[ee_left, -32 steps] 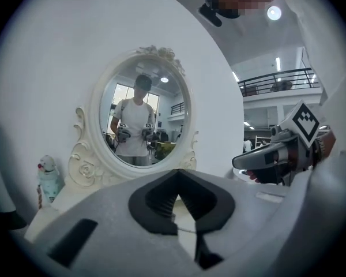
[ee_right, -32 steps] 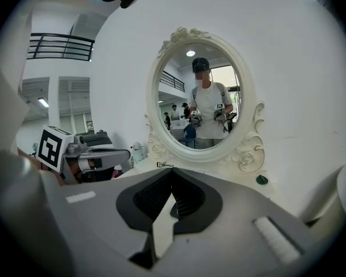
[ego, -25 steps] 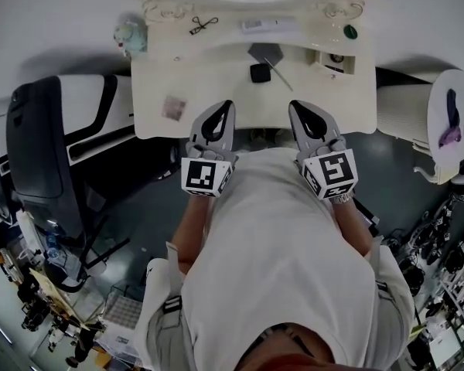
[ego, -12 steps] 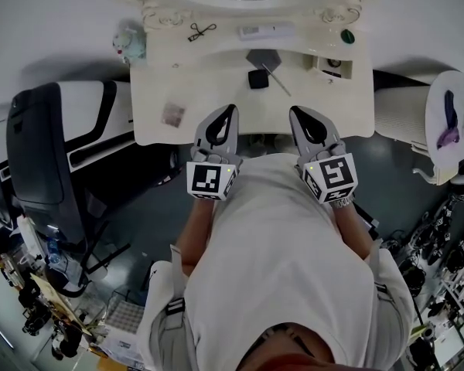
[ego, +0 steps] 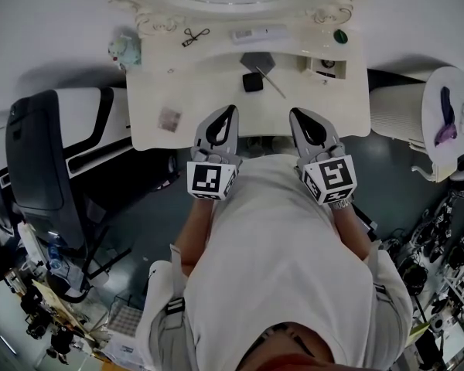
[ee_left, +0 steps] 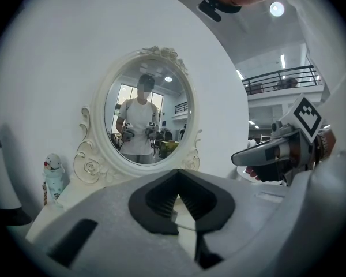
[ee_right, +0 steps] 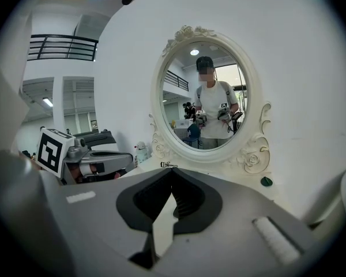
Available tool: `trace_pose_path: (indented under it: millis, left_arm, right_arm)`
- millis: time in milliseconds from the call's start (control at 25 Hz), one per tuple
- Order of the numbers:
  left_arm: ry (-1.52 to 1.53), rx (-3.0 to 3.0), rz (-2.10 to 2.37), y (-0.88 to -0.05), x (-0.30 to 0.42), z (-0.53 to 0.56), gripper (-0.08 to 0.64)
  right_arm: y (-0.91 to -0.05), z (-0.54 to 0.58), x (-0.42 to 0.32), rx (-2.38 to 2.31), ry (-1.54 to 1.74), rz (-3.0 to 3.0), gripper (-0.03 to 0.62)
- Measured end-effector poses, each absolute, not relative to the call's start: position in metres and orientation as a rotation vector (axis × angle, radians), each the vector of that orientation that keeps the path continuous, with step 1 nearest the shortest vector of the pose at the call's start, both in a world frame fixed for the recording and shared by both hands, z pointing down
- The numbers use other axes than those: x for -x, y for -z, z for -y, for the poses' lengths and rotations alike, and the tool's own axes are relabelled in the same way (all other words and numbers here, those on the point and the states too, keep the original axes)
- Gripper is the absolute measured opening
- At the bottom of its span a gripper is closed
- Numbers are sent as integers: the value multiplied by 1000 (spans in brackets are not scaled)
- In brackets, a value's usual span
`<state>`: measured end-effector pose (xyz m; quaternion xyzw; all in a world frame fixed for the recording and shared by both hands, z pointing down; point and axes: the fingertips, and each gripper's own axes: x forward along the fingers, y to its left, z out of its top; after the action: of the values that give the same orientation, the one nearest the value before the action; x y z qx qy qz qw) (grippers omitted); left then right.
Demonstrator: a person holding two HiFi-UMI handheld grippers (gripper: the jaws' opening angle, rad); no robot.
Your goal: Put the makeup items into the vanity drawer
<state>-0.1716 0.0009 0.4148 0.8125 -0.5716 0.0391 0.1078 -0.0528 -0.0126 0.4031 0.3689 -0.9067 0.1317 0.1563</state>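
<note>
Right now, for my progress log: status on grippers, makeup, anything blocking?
Left gripper, right gripper shut, empty, by vanity front edge. Compact, eyelash curler on top, untouched. Nothing in the way.

The person wears a white short-sleeved T-shirt (ego: 286, 246) and light grey trousers (ego: 156, 332) with a dark buckle (ego: 172, 306) at the waist. The left gripper (ego: 229, 110) and the right gripper (ego: 296, 113) have pale grey shells with black ribbed pads (ee_left: 160, 199). Each carries a white cube (ego: 209, 180) printed with black square markers.
</note>
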Motion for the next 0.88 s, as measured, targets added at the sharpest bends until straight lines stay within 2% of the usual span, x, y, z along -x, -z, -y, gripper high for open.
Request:
trace_pose_path:
  millis: [880]
  left_arm:
    - [-149,-2402,1638,-430,168,3,3]
  right_arm:
    - [-407,12,49,-1069,-379,2581,9]
